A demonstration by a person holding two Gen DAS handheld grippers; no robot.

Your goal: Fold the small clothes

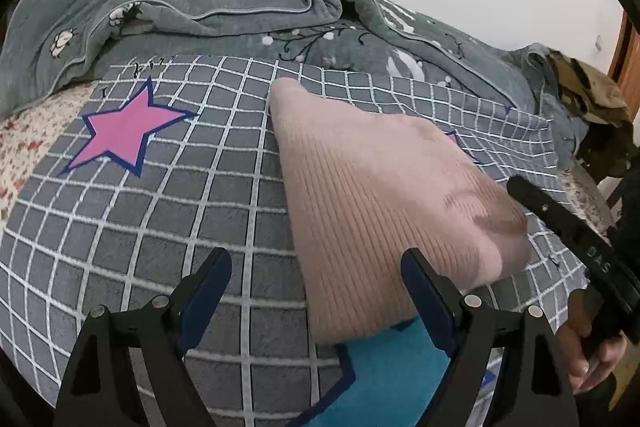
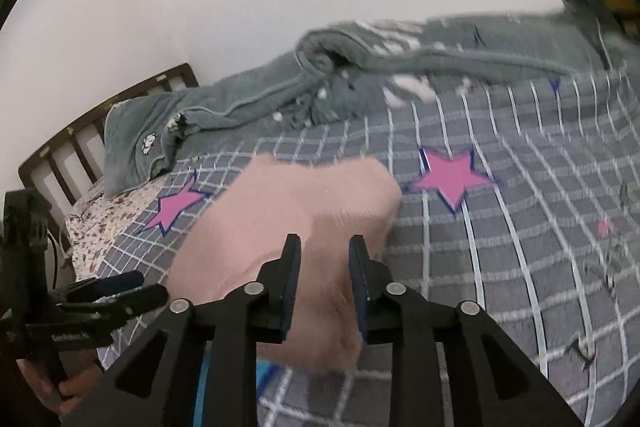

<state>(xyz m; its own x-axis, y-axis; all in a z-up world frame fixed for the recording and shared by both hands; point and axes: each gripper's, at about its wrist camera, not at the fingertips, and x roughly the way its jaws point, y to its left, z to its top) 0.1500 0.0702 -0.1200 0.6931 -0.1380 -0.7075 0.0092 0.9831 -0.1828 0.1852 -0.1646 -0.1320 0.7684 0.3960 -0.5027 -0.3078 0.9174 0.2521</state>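
Observation:
A pink ribbed knit garment (image 1: 380, 195) lies folded on a grey checked blanket (image 1: 160, 227); in the right wrist view the garment (image 2: 288, 203) is blurred. My left gripper (image 1: 318, 261) is open over the garment's near left edge, with nothing pinched between its blue pads. It also appears at the left edge of the right wrist view, where the left gripper (image 2: 140, 289) is seen from the side. My right gripper (image 2: 326, 241) hovers over the garment's near part with a narrow gap between its fingers. The cloth lies beneath them, not pinched. From the left wrist view the right gripper (image 1: 520, 187) sits at the garment's right edge.
The blanket carries pink stars (image 1: 128, 131) and a blue star (image 1: 384, 367) by the garment's near end. A rumpled grey-green quilt (image 1: 240, 11) lies along the back. A wooden headboard (image 2: 80, 131), a floral sheet (image 1: 24, 139) and a camouflage cloth (image 1: 588, 91) border the bed.

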